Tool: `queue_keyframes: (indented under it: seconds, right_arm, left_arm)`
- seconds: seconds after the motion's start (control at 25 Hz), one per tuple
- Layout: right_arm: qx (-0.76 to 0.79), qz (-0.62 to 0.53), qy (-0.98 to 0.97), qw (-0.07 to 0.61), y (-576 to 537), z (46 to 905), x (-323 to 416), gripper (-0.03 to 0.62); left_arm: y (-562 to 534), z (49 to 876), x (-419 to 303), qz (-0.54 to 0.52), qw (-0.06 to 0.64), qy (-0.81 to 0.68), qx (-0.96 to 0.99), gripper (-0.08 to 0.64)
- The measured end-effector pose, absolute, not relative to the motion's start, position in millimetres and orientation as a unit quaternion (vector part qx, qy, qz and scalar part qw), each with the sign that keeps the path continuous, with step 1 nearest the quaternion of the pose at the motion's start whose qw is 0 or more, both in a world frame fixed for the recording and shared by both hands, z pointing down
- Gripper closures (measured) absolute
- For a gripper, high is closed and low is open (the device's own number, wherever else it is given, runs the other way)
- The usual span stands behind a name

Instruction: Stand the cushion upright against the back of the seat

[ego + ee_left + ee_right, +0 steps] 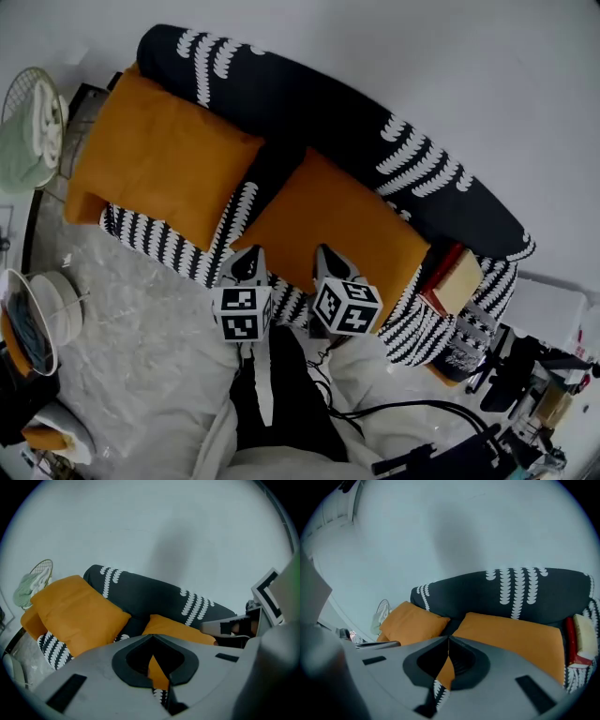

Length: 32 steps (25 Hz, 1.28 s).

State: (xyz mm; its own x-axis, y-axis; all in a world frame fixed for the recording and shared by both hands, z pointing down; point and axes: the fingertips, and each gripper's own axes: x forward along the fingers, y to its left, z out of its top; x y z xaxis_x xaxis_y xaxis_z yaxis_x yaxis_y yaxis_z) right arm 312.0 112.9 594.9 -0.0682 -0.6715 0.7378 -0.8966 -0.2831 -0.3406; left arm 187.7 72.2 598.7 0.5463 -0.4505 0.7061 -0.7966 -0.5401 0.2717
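Observation:
Two orange cushions rest on a dark sofa (pixel 309 108) with a white leaf pattern. The right cushion (pixel 337 225) lies flat on the seat, its back edge against the sofa's back. The left cushion (pixel 159 159) lies slanted over the left end. My left gripper (pixel 248 262) and right gripper (pixel 330 261) hover side by side at the seat's front edge, just short of the right cushion. Both are shut with nothing between the jaws. The left gripper view shows its jaws (pixel 152 637) closed before the right cushion (pixel 176 627). The right gripper view shows its jaws (pixel 448 639) closed before the same cushion (pixel 515 639).
A red and cream book (pixel 455 277) lies on the sofa's right end. A fan (pixel 33 131) stands left of the sofa, round baskets (pixel 37 319) sit on the floor at lower left. Cables and dark gear (pixel 506 375) crowd the lower right. A pale wall is behind the sofa.

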Motion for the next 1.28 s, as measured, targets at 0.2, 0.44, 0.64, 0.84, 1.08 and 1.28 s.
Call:
queue_keyframes:
  seconds: [0.2,0.44,0.64,0.84,1.08,1.28]
  right_arm:
    - [0.657,0.436,-0.596,0.148,86,614,321,0.529]
    - [0.641,0.43,-0.61,0.181,49,638,341,0.528]
    - [0.622,0.42,-0.626,0.213,22,656,354,0.426]
    - [0.603,0.396,-0.642,0.26,-8,676,359,0.4]
    - [0.595,0.369,-0.644,0.308,-45,716,377,0.362]
    - [0.584,0.353,-0.643,0.348,-64,748,393,0.341]
  left_arm:
    - [57,619,184,0.278,0.322,-0.407,0.808,0.565]
    - [46,643,170,0.262,0.362,-0.462,0.766,0.565]
    - [46,661,165,0.259,0.394,-0.482,0.738,0.434]
    - [51,683,154,0.263,0.42,-0.502,0.709,0.375]
    - [70,721,150,0.25,0.486,-0.523,0.654,0.325]
    - [84,757,162,0.241,0.53,-0.522,0.623,0.319]
